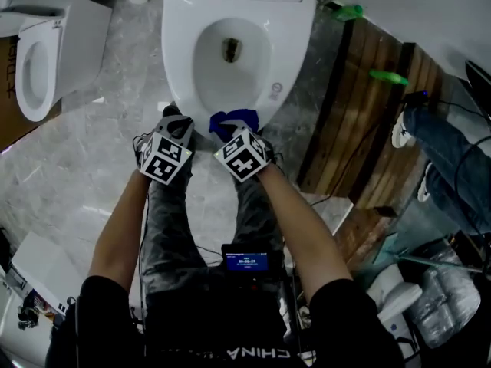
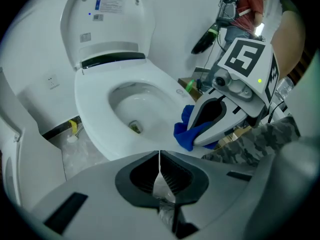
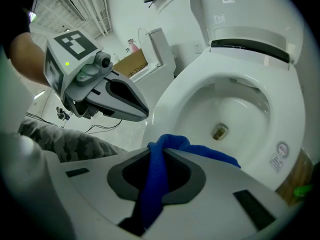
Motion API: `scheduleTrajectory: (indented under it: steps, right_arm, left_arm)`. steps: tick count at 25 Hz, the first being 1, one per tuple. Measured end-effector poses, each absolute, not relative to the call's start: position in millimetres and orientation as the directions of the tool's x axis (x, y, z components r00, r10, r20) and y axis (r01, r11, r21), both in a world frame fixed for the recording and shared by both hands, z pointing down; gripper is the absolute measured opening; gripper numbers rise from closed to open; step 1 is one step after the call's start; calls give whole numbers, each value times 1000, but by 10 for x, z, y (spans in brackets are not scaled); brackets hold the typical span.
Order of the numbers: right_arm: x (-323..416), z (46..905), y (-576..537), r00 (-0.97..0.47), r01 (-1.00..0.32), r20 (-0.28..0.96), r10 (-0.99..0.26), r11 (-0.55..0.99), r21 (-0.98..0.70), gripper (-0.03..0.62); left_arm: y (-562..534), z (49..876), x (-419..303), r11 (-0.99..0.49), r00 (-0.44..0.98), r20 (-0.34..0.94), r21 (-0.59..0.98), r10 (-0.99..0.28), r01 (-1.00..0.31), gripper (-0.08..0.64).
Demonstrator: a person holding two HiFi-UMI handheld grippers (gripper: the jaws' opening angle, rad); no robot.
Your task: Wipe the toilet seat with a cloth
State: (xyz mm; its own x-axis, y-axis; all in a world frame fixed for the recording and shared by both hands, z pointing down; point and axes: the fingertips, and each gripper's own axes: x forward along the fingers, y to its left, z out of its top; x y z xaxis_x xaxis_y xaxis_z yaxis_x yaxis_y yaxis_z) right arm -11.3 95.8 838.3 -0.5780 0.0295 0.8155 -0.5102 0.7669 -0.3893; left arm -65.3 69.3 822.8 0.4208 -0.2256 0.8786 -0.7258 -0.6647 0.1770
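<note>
Marble floor, second toilet beside toilet seat, left gripper jaws closed, right gripper jaws pinching cloth

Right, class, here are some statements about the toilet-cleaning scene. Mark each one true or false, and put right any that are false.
1. The right gripper is clamped on a blue cloth. True.
2. The left gripper has its jaws wide apart. False: its jaws are shut together and hold no cloth.
3. The toilet lid is folded down over the bowl. False: the lid stands raised behind the open bowl.
4. A second toilet stands off to the person's left side in the head view. True.
</note>
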Motion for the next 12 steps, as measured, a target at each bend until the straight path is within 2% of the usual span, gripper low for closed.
scheduleTrajectory:
  steps: [12]
  right_arm:
    - [731,8390,669,-574,-618,818,-42,678,-399,54]
  left_arm:
    - [595,8190,6,-717,451,876,205,-170,-667,18]
